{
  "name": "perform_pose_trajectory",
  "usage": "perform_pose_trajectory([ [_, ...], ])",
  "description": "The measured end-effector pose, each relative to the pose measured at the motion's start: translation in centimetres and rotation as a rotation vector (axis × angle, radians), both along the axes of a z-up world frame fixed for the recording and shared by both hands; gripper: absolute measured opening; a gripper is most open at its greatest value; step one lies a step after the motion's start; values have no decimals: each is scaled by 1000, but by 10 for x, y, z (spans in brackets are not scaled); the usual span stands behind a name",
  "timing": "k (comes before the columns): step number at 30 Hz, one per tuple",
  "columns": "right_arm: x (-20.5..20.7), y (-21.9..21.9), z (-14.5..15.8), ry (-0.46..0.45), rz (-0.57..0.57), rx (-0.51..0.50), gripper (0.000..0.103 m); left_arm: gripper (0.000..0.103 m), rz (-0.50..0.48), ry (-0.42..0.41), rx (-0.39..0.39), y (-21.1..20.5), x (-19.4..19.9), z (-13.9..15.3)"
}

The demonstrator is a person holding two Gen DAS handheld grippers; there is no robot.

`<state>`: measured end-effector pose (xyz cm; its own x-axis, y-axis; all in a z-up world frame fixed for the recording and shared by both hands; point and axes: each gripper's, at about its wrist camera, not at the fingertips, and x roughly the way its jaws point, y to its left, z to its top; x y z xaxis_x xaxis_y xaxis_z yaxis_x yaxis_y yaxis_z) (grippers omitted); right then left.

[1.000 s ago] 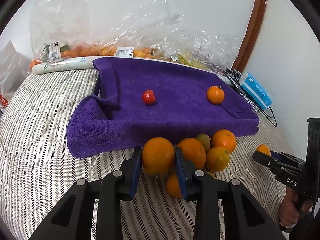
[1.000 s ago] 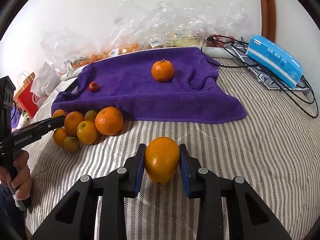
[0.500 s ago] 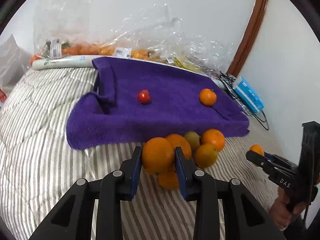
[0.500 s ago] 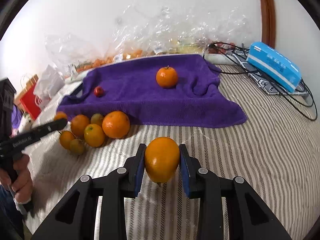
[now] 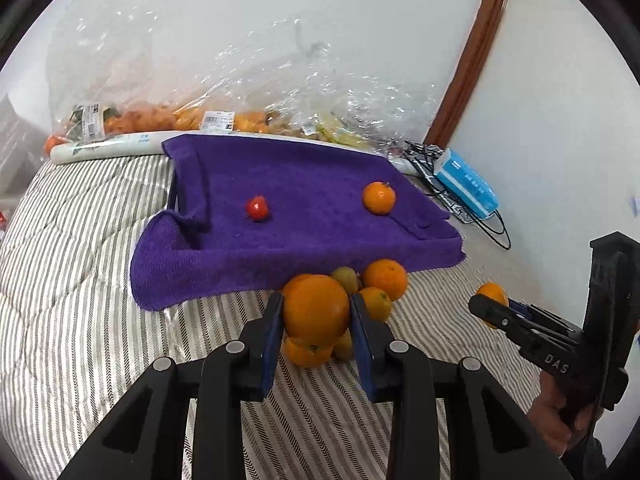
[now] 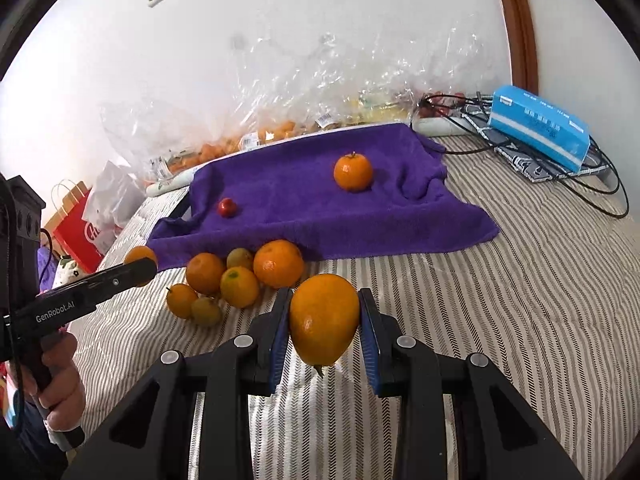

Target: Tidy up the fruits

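Observation:
My left gripper (image 5: 316, 312) is shut on a round orange (image 5: 316, 307), held above the striped bed just in front of a heap of several oranges (image 5: 384, 278). My right gripper (image 6: 324, 320) is shut on another orange (image 6: 324, 318), to the right of that same heap (image 6: 240, 276). A purple towel (image 5: 304, 208) lies behind the heap. On it rest one orange (image 5: 379, 197) at the right and a small red fruit (image 5: 257, 208) at the left. Each gripper also shows from the side in the other's view, the right gripper (image 5: 494, 308) and the left gripper (image 6: 138, 266).
Clear plastic bags of fruit (image 6: 280, 128) line the wall behind the towel. A blue tissue pack (image 6: 540, 126) and black cables (image 6: 592, 184) lie at the far right of the bed. A red paper bag (image 6: 78, 228) stands off the left edge.
Both grippers have risen with their oranges, so the heap and the towel now sit lower and farther away in both views. The grips are unchanged.

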<state>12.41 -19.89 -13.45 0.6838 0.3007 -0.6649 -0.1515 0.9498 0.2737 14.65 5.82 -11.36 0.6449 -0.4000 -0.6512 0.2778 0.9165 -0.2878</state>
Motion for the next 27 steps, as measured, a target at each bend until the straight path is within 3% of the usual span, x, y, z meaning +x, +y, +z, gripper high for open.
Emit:
perform_pose_trajectory([
  [13,-21,1,28,-53,-65,-47,32,31,19,15,-29,-3,-2,8],
  [22,-17,-10,57,-79,-17,-83,32,31,120,-6,-58,-18,-4,40],
  [27,-8,-20,81,-84,1,-116,32,31,166,-42,-25,-38,0,64],
])
